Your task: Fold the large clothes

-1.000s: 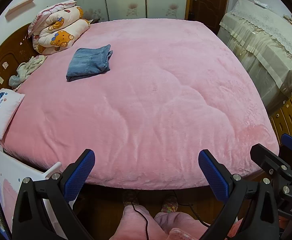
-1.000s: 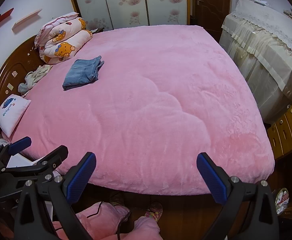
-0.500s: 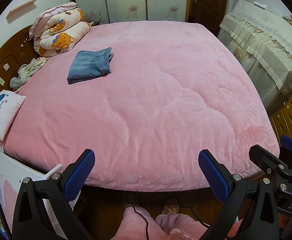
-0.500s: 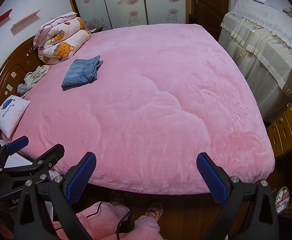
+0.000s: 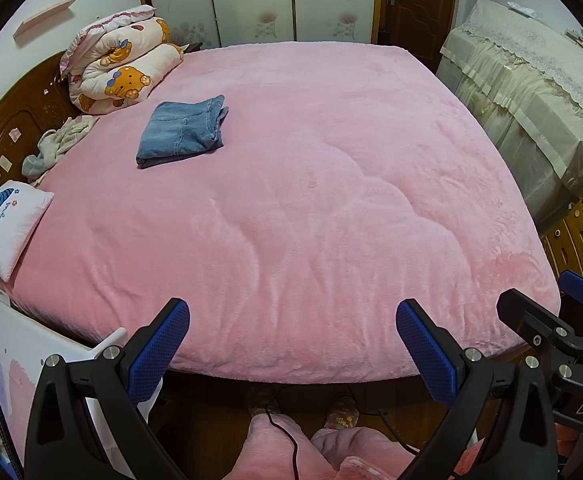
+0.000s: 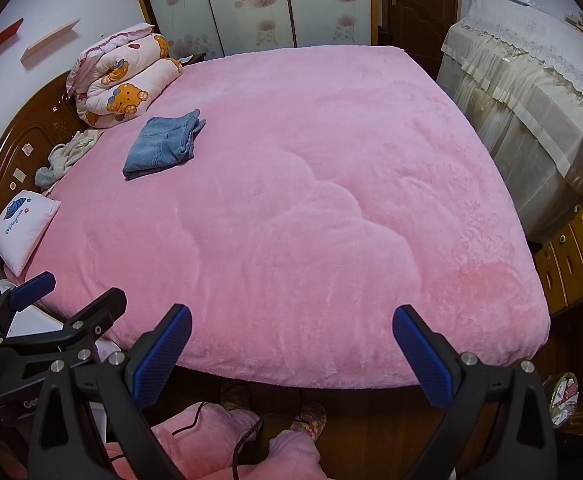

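left wrist view: the left gripper [image 5: 292, 334] stood spread wide over the near edge of the bed, its blue pads [image 5: 158, 347] far apart and nothing between them. below it lay the pink blanket [image 5: 311, 208] that covered the whole bed, smooth but for shallow rounded creases near the middle. the folded jeans [image 5: 181, 131] rested on the blanket toward the far left, well apart from the gripper, just beside the rolled cartoon quilt [image 5: 119, 66] stacked against the wooden headboard [image 5: 9, 128]. a crumpled pale garment [image 5: 57, 146] lay by the headboard, and a small white pillow [image 5: 7, 226] sat at the left edge of the bed. part of the right gripper [image 5: 551, 320] showed at the right edge of this view, too little of it to tell its state here. the person's pink trouser legs [image 5: 291, 452] and slippered feet showed at the bottom.

right wrist view: the right gripper [image 6: 291, 340] was likewise wide open and empty, held near the front edge of the blanket [image 6: 311, 220]. the jeans [image 6: 163, 146] lay far off at upper left, next to the quilt [image 6: 123, 80]. the left gripper [image 6: 67, 300] appeared at lower left, its fingers parted. a lace-draped cabinet [image 6: 531, 80] stood to the right of the bed.
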A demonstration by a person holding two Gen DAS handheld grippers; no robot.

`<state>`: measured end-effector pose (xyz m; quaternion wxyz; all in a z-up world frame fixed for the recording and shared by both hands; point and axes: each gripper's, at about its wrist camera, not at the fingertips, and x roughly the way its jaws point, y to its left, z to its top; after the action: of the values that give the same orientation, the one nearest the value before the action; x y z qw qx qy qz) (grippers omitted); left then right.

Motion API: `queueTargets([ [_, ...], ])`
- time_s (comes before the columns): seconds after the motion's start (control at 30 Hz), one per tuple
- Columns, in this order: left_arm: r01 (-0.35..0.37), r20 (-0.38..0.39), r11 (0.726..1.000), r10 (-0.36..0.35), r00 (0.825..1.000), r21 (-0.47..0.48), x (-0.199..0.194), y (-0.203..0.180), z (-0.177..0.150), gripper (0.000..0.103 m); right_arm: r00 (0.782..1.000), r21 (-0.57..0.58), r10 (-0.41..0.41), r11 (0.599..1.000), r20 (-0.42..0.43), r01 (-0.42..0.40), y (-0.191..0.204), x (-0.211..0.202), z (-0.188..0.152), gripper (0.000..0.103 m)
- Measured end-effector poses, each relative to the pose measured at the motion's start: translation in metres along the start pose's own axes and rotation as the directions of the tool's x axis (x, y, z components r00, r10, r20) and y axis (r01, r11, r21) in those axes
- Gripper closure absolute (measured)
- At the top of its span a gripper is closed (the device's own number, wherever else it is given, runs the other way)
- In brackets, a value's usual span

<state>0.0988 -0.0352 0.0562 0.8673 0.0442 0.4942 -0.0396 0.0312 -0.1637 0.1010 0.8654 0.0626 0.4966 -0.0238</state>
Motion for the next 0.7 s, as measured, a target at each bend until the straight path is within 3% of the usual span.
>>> queueTargets([
  [0.7, -0.007, -0.001, 1.0, 0.007, 1.0, -0.008, -0.0016, -0.0006, -0.0012, 0.001, 1.0, 0.017, 0.004, 1.0, -0.018, -0.004, 0.0021, 0.0043, -0.0073, 0.002],
])
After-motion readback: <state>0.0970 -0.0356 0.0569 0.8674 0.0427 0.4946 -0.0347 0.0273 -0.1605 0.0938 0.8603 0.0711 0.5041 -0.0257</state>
